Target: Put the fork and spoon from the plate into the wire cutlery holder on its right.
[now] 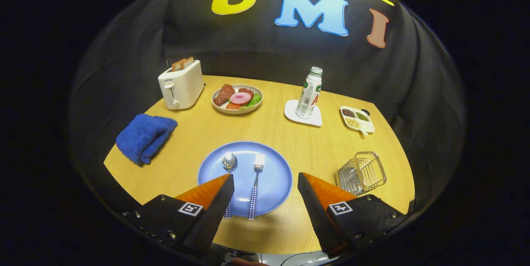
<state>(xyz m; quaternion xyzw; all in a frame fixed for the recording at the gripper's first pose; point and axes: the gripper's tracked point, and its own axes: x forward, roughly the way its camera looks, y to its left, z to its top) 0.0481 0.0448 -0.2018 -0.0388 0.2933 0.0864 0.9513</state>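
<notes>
A blue plate [271,181] lies on the wooden table just ahead of my fingers. On it rest a spoon [229,161] on the left and a fork [256,179] on the right, both with checked handles pointing toward me. The spoon's handle is partly hidden behind my left finger. The wire cutlery holder [361,172] stands to the right of the plate, just beyond my right finger. My gripper [265,181] hovers above the plate's near half, open wide, with nothing between its fingers.
A blue folded cloth [145,137] lies left of the plate. Farther back stand a white toaster [181,85] with bread, a plate of food [237,98], a bottle [309,93] on a white coaster, and a small divided dish [357,119] of grains.
</notes>
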